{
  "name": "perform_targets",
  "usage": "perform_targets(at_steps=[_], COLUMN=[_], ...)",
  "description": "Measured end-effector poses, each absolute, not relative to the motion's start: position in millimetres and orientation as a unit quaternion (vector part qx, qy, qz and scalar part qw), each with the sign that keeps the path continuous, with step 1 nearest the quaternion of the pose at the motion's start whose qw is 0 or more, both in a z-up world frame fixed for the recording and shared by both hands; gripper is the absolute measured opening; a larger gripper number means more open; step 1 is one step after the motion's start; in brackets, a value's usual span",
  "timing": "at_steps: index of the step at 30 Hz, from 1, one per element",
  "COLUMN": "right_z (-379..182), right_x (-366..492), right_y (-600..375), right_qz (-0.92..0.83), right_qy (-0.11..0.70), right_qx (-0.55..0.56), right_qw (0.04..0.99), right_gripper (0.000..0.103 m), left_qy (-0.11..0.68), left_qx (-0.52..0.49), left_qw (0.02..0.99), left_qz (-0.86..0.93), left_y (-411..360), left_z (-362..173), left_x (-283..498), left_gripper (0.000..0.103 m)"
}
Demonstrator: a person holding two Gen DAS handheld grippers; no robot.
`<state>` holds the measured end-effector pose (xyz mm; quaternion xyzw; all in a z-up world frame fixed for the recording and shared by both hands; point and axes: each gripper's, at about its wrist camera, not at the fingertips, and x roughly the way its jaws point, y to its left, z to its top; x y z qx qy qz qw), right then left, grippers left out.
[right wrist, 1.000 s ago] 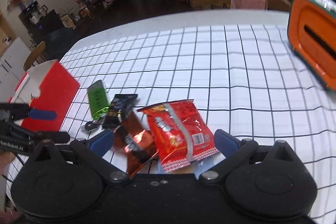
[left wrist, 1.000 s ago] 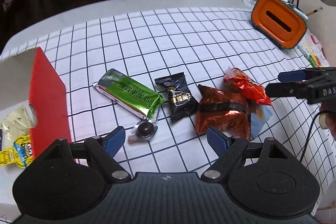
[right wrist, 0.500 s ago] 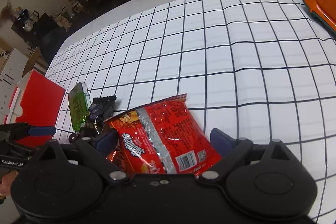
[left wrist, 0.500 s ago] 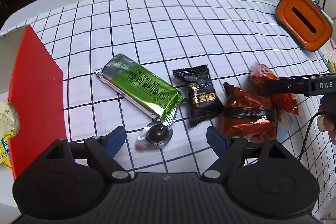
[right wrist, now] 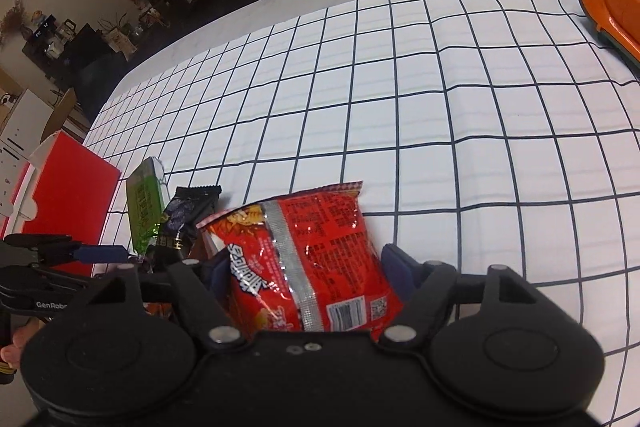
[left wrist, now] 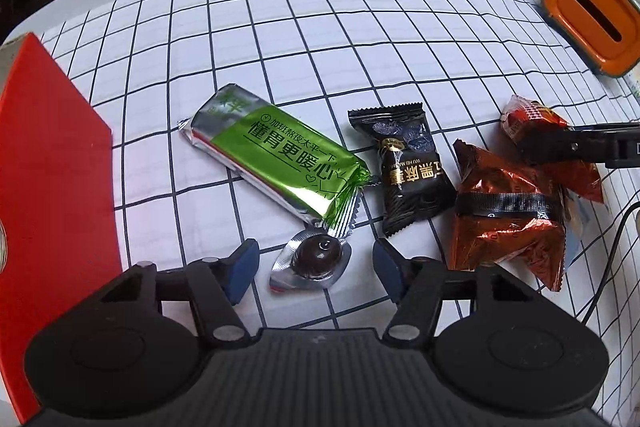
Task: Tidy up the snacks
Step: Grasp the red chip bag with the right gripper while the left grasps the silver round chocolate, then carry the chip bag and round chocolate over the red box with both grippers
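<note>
On the checked cloth a small chocolate candy in silver foil [left wrist: 316,259] lies between the blue pads of my left gripper [left wrist: 315,267]. Its jaws are closing and a gap shows on each side of the candy. Behind it lie a green bar [left wrist: 276,155], a black packet [left wrist: 408,171] and a copper foil bag [left wrist: 508,215]. The red snack bag [right wrist: 304,259] sits between the pads of my right gripper [right wrist: 306,269]. Those jaws are closing too, and both pads touch the bag's edges. In the left wrist view one right finger [left wrist: 560,147] lies across that bag.
A red cardboard box [left wrist: 52,167] stands at the left, close to my left gripper. An orange container [left wrist: 588,23] with a slot sits at the far right of the table. Wooden chairs stand beyond the far edge. A cable [left wrist: 612,259] trails at the right.
Both grippers have sunk toward the table and their jaws have narrowed. The left one now frames the foil candy. The right one has closed onto the red snack bag.
</note>
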<state>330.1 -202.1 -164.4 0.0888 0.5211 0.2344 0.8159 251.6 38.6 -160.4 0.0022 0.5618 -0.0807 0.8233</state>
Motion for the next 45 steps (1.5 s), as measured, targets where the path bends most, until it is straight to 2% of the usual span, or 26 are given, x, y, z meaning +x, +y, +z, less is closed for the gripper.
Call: perform_targets(at_steps=[3,7,16,29,45], right_z=[-163,-161,-140,-88,-45], right_x=[326,320,297,242,194], right_y=[-199,-194,-195,-176,-103], right_qz=[0.232,0.227,0.22,0.232,0.275], right_qy=[0.517,0.511,0.485,0.438,0.405], right_qx=[0.086,0.086,0.091,0.043,0.006], right_qw=[0.819,0.824,0.842,0.867,0.872], right_gripper=[0.073,0.073,0.073,0.073,0.073], left_qy=[0.554,0.551,0.539,0.5,0.463], left_qx=[0.016,0.018,0.011,-0.007,-0.03], left_qw=[0.829,0.83,0.839,0.862,0.884], left_qz=[-0.076,-0.082,-0.068,-0.08,-0.053], left_y=[38,37,43,46,109], left_z=[-159,-159,-150,-92,-41], left_x=[250,249,231,187,139], left_gripper=[0.043,0.028,0.026,0.026,0.026])
